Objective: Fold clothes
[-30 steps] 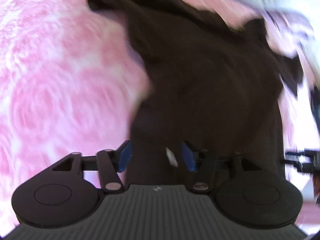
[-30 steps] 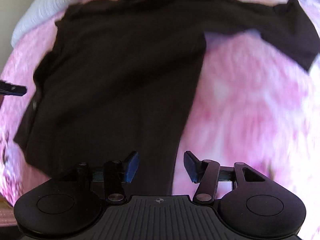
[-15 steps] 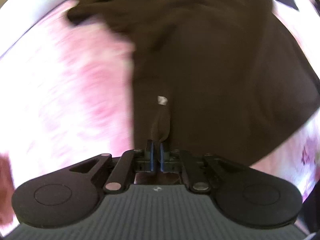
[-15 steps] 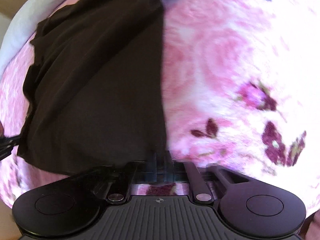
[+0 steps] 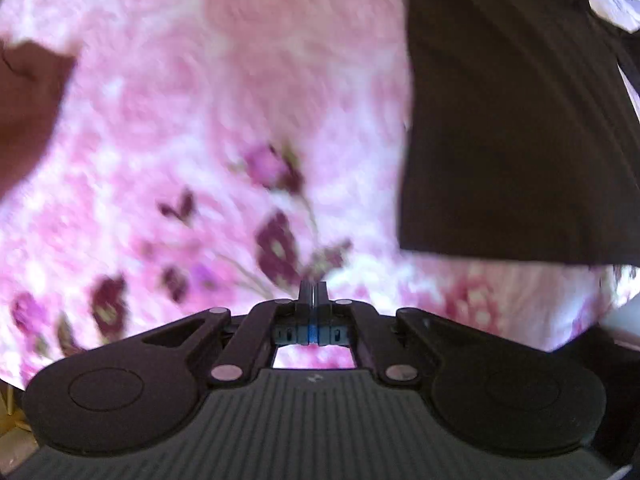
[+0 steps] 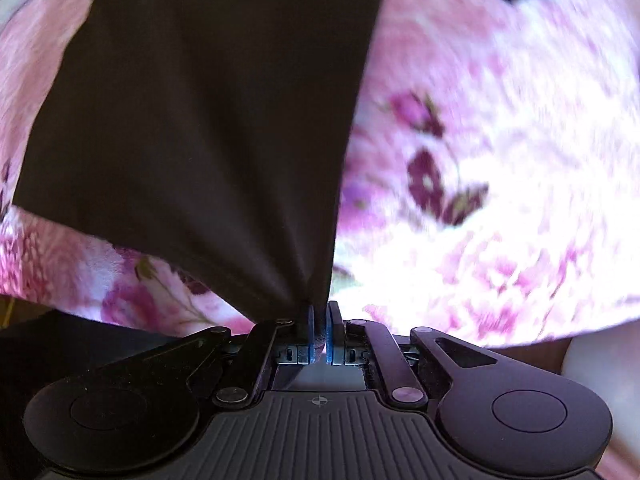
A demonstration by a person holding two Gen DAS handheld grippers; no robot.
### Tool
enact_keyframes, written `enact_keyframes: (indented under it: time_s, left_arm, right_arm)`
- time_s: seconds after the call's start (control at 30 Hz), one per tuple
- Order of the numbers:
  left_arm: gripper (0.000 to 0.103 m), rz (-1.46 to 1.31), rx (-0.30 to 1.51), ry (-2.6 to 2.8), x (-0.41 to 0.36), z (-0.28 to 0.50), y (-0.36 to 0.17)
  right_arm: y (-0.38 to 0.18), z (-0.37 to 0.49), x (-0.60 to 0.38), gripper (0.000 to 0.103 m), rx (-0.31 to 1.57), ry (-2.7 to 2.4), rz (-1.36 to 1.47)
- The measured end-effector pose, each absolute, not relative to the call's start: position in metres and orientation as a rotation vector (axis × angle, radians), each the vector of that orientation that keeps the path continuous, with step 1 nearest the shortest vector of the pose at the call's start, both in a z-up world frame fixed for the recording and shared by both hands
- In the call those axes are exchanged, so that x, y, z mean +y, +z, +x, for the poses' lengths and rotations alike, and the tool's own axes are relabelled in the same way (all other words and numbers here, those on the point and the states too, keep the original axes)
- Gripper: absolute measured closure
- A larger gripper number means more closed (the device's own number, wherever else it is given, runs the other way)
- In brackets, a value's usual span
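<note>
A dark brown garment [image 6: 208, 112] lies on a pink floral blanket [image 6: 500, 240]. One corner of it is gathered between the pads of my right gripper [image 6: 318, 310], which is shut on it. The cloth fans upward and leftward from the fingertips, lifted and taut. In the left wrist view the garment [image 5: 512, 120] fills the upper right with a straight lower edge. My left gripper [image 5: 313, 292] is shut over the bare blanket [image 5: 200, 100], well left of the garment. No cloth shows between its fingers.
A person's hand [image 5: 28, 96] shows at the left edge of the left wrist view. Dark purple flowers [image 5: 276, 248] are printed on the blanket near the left gripper. The blanket's edge drops away along the bottom left of the right wrist view.
Both grippers went from open to shut. The right one closed on the garment's corner and raised it. The left one pinched cloth, then slid sideways off the garment, which now lies to its right.
</note>
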State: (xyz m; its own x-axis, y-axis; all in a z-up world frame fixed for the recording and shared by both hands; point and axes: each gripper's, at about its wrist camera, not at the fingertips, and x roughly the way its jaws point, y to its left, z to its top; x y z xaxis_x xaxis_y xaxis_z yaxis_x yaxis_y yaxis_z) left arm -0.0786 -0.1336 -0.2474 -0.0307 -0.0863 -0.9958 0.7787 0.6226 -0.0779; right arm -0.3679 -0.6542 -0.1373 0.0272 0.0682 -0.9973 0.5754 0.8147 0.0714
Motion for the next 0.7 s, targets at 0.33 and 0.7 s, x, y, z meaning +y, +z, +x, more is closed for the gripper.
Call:
enact_keyframes:
  time_s: [0.33, 0.7]
  left_arm:
    - [0.065, 0.522, 1.455, -0.890, -0.201, -0.074, -0.282]
    - [0.101, 0.693, 1.363, -0.960, -0.189, -0.106, -0.246]
  right_arm:
    - [-0.158, -0.382, -0.659, 0.100, 1.563, -0.374, 0.460]
    - [-0.132, -0.384, -0.677, 0.100, 1.573, -0.332, 0.432]
